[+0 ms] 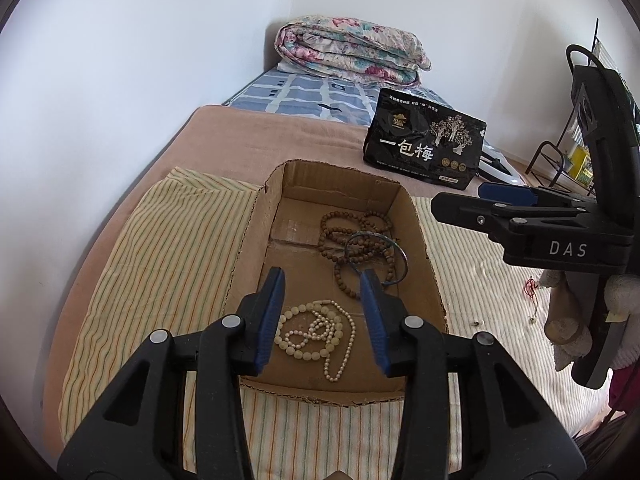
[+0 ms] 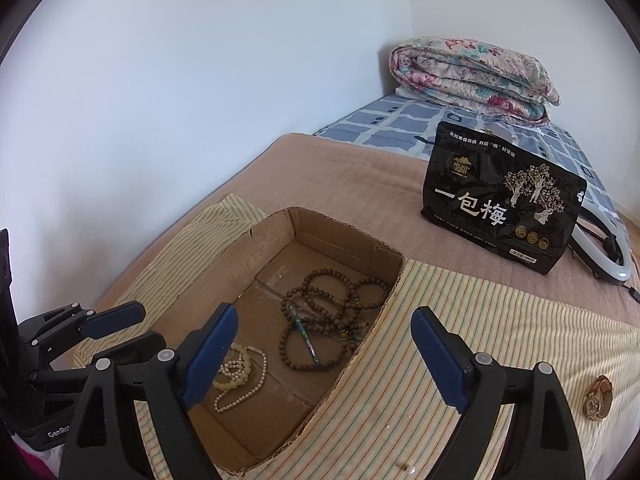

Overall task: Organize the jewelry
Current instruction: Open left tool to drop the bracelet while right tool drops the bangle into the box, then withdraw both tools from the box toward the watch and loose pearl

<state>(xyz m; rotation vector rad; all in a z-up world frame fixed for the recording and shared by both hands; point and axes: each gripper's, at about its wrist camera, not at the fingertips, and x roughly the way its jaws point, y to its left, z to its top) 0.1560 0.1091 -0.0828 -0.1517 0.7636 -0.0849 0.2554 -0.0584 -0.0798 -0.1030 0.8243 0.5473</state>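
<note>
An open cardboard box [image 1: 260, 232] [image 2: 260, 248] sits on a striped cloth [image 1: 168, 248] on the bed. Inside lie a cream pearl necklace [image 1: 316, 332] [image 2: 240, 372], brown wooden bead strands [image 1: 352, 240] [image 2: 332, 292] and a metal bangle [image 1: 400, 256]. My left gripper [image 1: 322, 276] [image 2: 150, 324] hangs open over the box's near end, above the pearls, with nothing between its pads. My right gripper [image 2: 324, 312] [image 1: 456, 198] stands wide open and empty over the box's right rim. On the cloth to the right lie a brown-strapped watch [image 2: 598, 398] and a red thread piece [image 1: 531, 286].
A black snack pouch [image 1: 424, 144] [image 2: 500, 208] stands behind the box. A folded floral quilt [image 1: 348, 48] [image 2: 468, 76] lies at the bed's far end, and a ring light [image 2: 604, 256] behind the pouch. A white wall runs along the left. A gloved hand [image 1: 624, 292] holds the right gripper.
</note>
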